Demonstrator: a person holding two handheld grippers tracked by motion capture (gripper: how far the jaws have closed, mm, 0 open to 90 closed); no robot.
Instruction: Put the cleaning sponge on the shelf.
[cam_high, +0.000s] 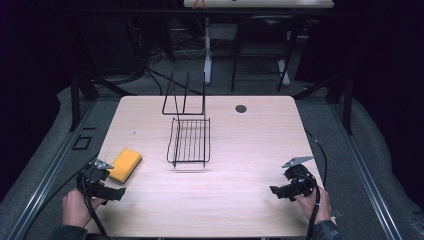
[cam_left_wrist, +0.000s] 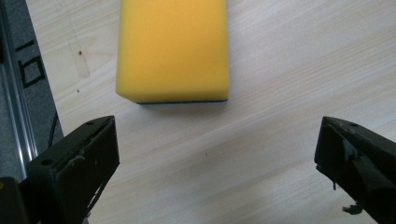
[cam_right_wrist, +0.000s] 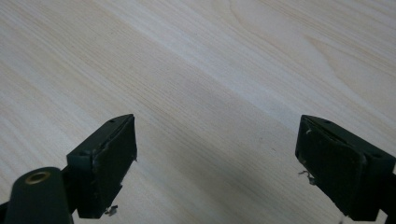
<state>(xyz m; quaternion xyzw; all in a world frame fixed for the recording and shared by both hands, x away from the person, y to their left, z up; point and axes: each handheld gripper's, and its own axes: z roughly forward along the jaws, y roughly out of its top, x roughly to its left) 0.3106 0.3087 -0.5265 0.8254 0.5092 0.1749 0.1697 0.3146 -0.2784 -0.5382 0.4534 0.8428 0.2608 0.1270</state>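
The wooden table (cam_high: 250, 165) is the largest thing here and serves as the landmark for all the rest. Near its middle, a little toward the far edge, stands a black wire rack (cam_high: 189, 141), with a second upright wire frame (cam_high: 183, 97) just behind it, closer to the table's far edge. A small dark round hole (cam_high: 241, 108) sits in the tabletop to the right of that frame.

The yellow sponge (cam_high: 125, 164) lies flat on the table near its left edge, toward the person's side; the left gripper view shows a thin blue layer under the sponge (cam_left_wrist: 173, 49).

The left gripper (cam_high: 102, 184) hovers at the table's near left corner, just short of the sponge, jaws spread wide with bare wood between them and nothing held. The right gripper (cam_high: 291, 186) is at the table's near right corner, well apart from the sponge, its jaws likewise wide apart and empty.
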